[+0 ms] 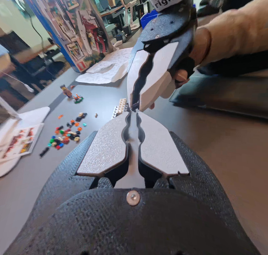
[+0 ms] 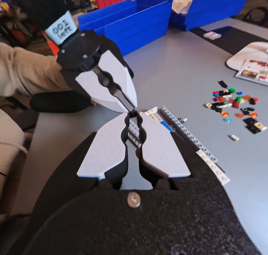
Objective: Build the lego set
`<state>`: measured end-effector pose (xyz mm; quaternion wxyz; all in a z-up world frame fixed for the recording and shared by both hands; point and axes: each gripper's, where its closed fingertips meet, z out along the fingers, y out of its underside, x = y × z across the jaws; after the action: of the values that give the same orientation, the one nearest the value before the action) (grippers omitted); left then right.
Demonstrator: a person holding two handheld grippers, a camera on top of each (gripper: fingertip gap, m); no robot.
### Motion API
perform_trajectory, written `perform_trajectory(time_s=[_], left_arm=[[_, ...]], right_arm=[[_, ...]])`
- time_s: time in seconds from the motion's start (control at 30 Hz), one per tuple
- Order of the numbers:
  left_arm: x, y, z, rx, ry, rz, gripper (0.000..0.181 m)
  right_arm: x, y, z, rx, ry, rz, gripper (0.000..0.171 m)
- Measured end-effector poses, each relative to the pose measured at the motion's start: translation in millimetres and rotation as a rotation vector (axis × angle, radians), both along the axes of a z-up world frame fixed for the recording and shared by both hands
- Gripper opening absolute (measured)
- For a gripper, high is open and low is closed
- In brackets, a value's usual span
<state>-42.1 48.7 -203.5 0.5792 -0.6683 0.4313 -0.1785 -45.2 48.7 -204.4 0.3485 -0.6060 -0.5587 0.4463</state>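
My right gripper (image 2: 133,115) is shut on a small black brick (image 2: 133,113) and holds it just above a part-built model of grey, white, tan and blue plates (image 2: 188,133) on the grey table. In the left wrist view the same brick (image 1: 134,106) sits in the right gripper's tips (image 1: 135,108), next to the white and tan plates (image 1: 122,106). My left gripper (image 1: 133,113) meets it tip to tip. Its jaws stand a narrow gap apart with only table showing between them. It also shows in the right wrist view (image 2: 131,109).
A pile of small loose coloured pieces (image 2: 235,101) (image 1: 68,133) lies beside an instruction booklet (image 2: 255,72) (image 1: 17,140). A minifigure (image 1: 66,91), a small flame build (image 1: 78,99), the set's box (image 1: 75,30) and paper sheets (image 1: 107,69) stand farther off. Blue bins (image 2: 130,23) line the table's back. Less than 4 cm separates the two grippers' tips.
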Motion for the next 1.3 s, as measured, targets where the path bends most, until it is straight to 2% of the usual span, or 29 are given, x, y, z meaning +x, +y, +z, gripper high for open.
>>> perform_trajectory(time_s=[0.2, 0.37, 0.57, 0.67, 0.73, 0.87, 0.93, 1.07, 1.3], left_arm=[[2, 1, 1, 0.309, 0.268, 0.071, 0.012], [1, 1, 6, 0.465, 0.386, 0.102, 0.014], [3, 0, -6, 0.504, 0.5, 0.079, 0.008], [3, -1, -3, 0.439, 0.416, 0.072, 0.008], [4, -3, 3, 0.324, 0.266, 0.052, 0.008], [5, -13, 26, 0.074, -0.117, -0.07, 0.008], [6, -19, 33, 0.006, -0.222, -0.136, 0.008], [13, -30, 41, -0.052, -0.324, -0.234, 0.008], [18, -36, 36, -0.052, -0.289, -0.262, 0.008]], right_arm=[[-2, -5, 8, -0.384, 0.049, -0.009, 0.009], [-1, -6, 2, -0.467, 0.011, -0.022, 0.009], [-1, -9, -5, -0.529, -0.035, -0.019, 0.009], [-1, -10, -1, -0.519, -0.014, 0.005, 0.01], [0, -13, 13, -0.464, 0.046, 0.065, 0.022], [9, -11, 35, -0.137, 0.148, 0.14, 0.023], [12, -13, 39, -0.003, 0.175, 0.159, 0.023], [12, -32, 45, 0.075, 0.234, 0.24, 0.019], [11, -38, 43, 0.094, 0.237, 0.252, 0.008]])
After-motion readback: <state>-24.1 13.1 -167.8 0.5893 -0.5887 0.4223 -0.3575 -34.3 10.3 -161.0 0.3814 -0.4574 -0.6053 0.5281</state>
